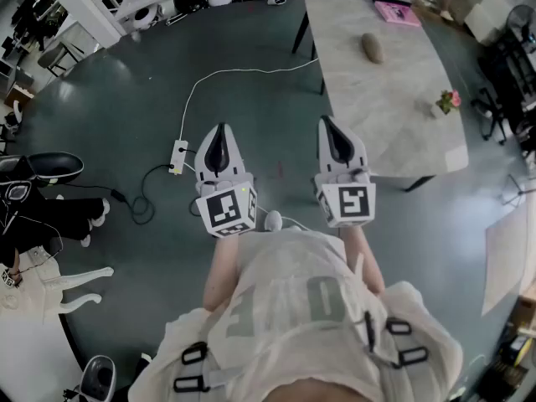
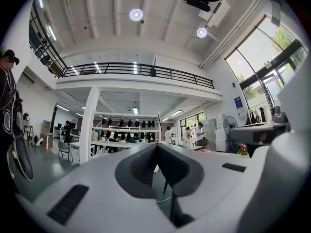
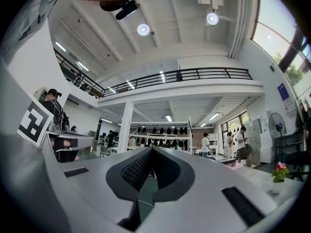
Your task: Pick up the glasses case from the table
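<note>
Empty and pressed together, left claw [image 1: 221, 134] and right claw [image 1: 330, 127] hang level by the body: glasses case [image 1: 373, 48] sits well off on the counter [image 1: 394, 115], approach not begun.

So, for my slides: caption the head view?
Shut white left gripper and right gripper hover near the pale marble table bearing a brown oval glasses case.

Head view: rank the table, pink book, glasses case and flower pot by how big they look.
1. table
2. pink book
3. glasses case and flower pot: these look about alike, so I leave them unranked. The book lies farther off, so its real size is unsure.
</note>
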